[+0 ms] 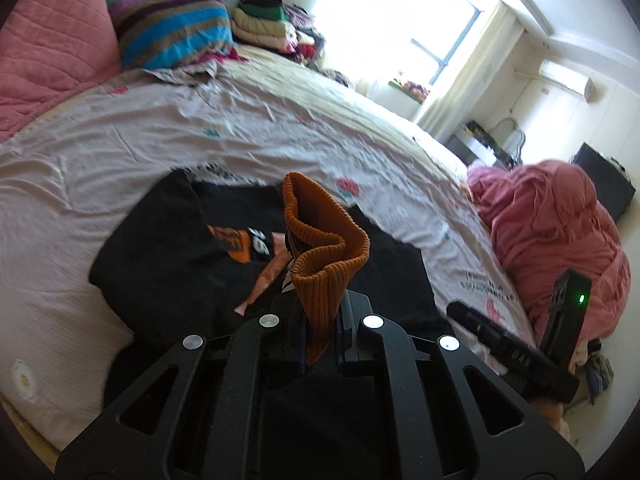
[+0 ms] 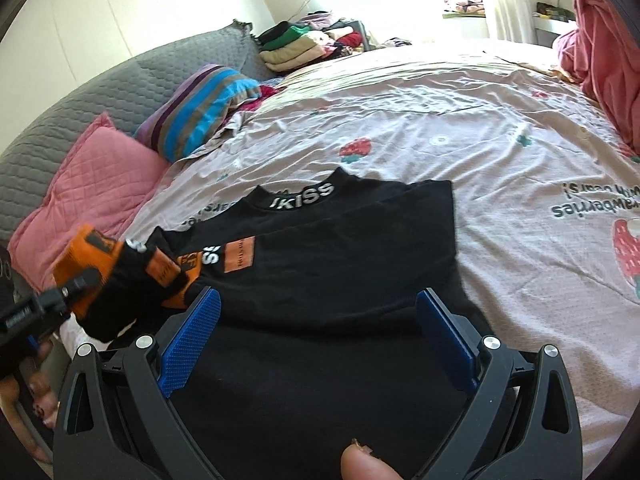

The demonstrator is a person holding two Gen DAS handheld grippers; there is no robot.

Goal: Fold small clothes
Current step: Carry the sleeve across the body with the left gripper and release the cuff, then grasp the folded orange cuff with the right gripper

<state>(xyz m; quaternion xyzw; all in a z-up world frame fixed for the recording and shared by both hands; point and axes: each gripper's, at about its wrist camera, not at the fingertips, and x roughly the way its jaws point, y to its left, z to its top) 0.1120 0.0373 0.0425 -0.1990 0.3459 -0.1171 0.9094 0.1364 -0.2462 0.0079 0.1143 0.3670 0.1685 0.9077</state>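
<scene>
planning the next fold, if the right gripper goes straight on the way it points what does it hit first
Probably the black top lying flat on the bed: the open right gripper points down at its body, nothing between. Depth is unclear.

The black top (image 2: 332,248) bears "IKISS" in white along its collar; the bedsheet (image 2: 460,120) carries upside-down print, partly legible as "strawberries"; other lettering is too blurred.

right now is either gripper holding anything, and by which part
The left gripper is shut on the black top's orange ribbed sleeve cuff. The right gripper is open, holding nothing.
</scene>
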